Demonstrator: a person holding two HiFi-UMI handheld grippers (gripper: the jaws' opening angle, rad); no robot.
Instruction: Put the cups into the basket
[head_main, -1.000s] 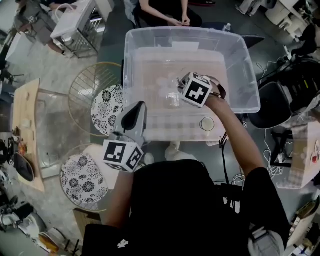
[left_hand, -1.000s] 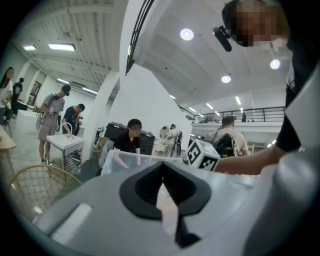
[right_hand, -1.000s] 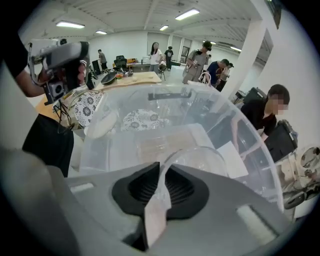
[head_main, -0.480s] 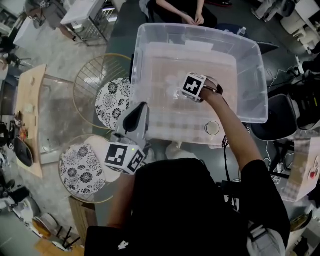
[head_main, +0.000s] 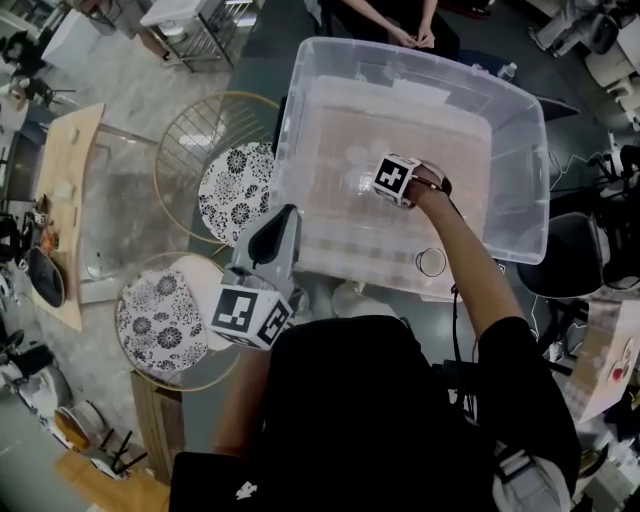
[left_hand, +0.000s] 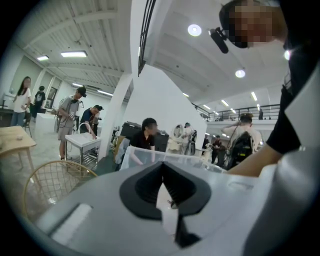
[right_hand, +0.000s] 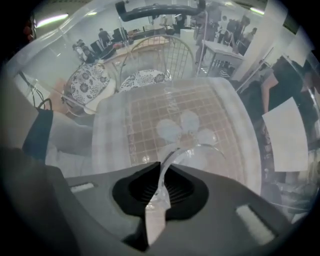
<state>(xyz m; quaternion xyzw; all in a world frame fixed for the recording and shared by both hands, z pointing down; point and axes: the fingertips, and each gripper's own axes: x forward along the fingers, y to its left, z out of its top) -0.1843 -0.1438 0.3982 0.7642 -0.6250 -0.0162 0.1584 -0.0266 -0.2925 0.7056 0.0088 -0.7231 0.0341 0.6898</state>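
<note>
Cups are partly handled. Nearest, the left gripper (left_hand: 162, 172) hangs idle, jaws together and empty. One cup (head_main: 431, 262) waits by the near wall of the clear basket (head_main: 300, 120). Farther in, the right gripper (right_hand: 161, 172), its jaws just closing tighter on the other cup (right_hand: 200, 152) at the rim, has sunk deep into the basket since a second ago, so release looks close.

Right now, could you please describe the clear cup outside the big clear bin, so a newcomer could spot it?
Start at the big clear plastic bin in the head view. Outside its near wall, beside the person's right forearm, stands a small round clear cup. Unlike the other clear cups, grouped inside the bin, it stands alone.
</note>
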